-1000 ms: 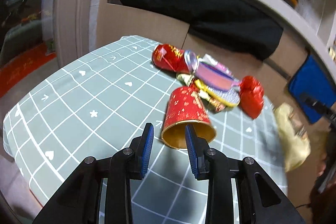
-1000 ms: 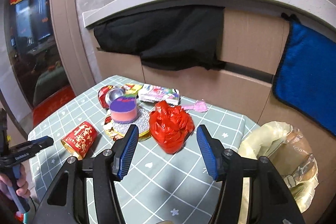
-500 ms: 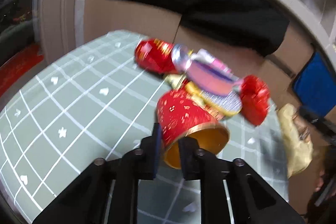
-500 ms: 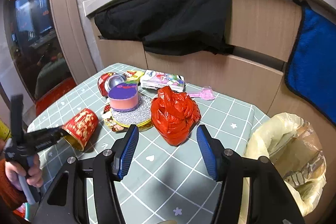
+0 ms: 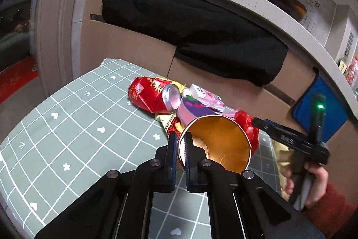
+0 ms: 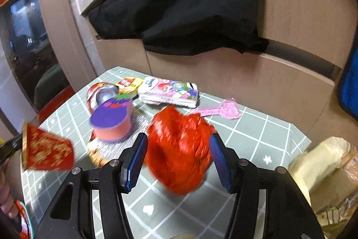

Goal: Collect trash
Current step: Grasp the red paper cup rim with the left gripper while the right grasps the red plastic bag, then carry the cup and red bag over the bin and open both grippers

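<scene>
Left gripper point(image 5: 180, 150) clamped on the rim of a red paper cup point(image 5: 220, 145), gold inside, centre of the left wrist frame, right gripper point(image 6: 177, 159) jaws spread wide around a crumpled red bag point(image 6: 179, 149), pads apparently not touching, lower centre, yellowish trash bag point(image 6: 322, 171) lower right.

Dim indoor light (right view motion-blurred), fisheye-warped edges.

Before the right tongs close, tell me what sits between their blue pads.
In the right wrist view, the crumpled red plastic bag fills the gap between the open right tongs; the picture is blurred, so contact is unclear.
</scene>
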Tool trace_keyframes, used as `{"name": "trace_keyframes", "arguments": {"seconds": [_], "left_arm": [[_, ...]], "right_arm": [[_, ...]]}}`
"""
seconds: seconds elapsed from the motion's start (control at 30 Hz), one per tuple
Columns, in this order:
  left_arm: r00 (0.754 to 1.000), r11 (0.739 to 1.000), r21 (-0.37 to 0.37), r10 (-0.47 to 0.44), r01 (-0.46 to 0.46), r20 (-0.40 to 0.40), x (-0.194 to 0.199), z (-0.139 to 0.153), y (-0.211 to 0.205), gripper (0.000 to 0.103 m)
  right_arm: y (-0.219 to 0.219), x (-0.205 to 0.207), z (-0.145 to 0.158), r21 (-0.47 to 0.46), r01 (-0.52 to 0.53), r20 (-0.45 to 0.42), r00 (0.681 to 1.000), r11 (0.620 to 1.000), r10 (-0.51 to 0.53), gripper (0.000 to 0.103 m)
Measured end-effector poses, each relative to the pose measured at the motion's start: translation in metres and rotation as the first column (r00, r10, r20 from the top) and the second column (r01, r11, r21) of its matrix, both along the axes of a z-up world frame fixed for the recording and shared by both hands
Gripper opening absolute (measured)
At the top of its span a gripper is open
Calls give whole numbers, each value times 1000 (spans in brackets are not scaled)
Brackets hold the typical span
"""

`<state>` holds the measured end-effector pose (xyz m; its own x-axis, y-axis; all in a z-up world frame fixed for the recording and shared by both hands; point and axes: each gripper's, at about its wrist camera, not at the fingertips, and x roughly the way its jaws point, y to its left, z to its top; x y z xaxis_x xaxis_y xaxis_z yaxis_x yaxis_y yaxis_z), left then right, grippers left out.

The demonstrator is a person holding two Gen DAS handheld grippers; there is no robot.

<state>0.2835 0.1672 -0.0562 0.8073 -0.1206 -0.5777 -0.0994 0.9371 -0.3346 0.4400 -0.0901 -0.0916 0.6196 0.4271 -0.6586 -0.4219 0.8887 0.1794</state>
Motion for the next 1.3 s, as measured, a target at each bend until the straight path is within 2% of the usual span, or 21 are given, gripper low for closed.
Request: {"name": "trace_keyframes", "arguments": {"seconds": [0.1, 0.23, 0.27, 0.37, 0.67, 0.73, 0.8, 0.87, 0.93, 1.3], "left_arm": [[1000, 1000, -8, -6, 6, -1, 0, 0, -1, 6], [1000, 1000, -13, -12, 12, -8, 3, -1, -2, 6], [1000, 1000, -16, -11, 11, -10, 3, -2, -2, 6], [1000, 1000, -27, -15, 15, -24, 6, -5, -2, 6], [999, 999, -32, 7, -9, -52, 3, -12, -6, 6], [999, 1000, -20, 9, -10, -49, 0, -11, -8, 6], [999, 1000, -4, 10, -10, -42, -3, -10, -11, 6], [999, 1000, 12, 14, -13, -33, -6, -7, -14, 6], [1000, 1000, 23, 23, -22, -19, -9, -3, -16, 6], [996, 995, 94, -22, 14, 85, -22, 36, -51, 6]], "right_arm": [[-3, 19, -7, 42, 35, -27, 999, 998, -34, 55], [-7, 34, -25, 122, 29, -119, 993, 992, -15, 55], [-7, 36, -30, 135, 27, -139, 990, 990, -8, 58], [-3, 34, -42, 127, 24, -170, 985, 992, -2, 67], [5, 27, -47, 119, -9, -217, 976, 993, 35, 71], [4, 21, -44, 115, -19, -209, 977, 993, 42, 69], [5, 10, -38, 87, -36, -188, 981, 996, 52, 64], [4, -1, -29, 65, -48, -155, 986, 997, 57, 52], [1, -15, -16, 37, -53, -114, 992, 998, 57, 46], [-33, -68, 51, 59, -68, 55, 996, 996, 65, 36]]}}
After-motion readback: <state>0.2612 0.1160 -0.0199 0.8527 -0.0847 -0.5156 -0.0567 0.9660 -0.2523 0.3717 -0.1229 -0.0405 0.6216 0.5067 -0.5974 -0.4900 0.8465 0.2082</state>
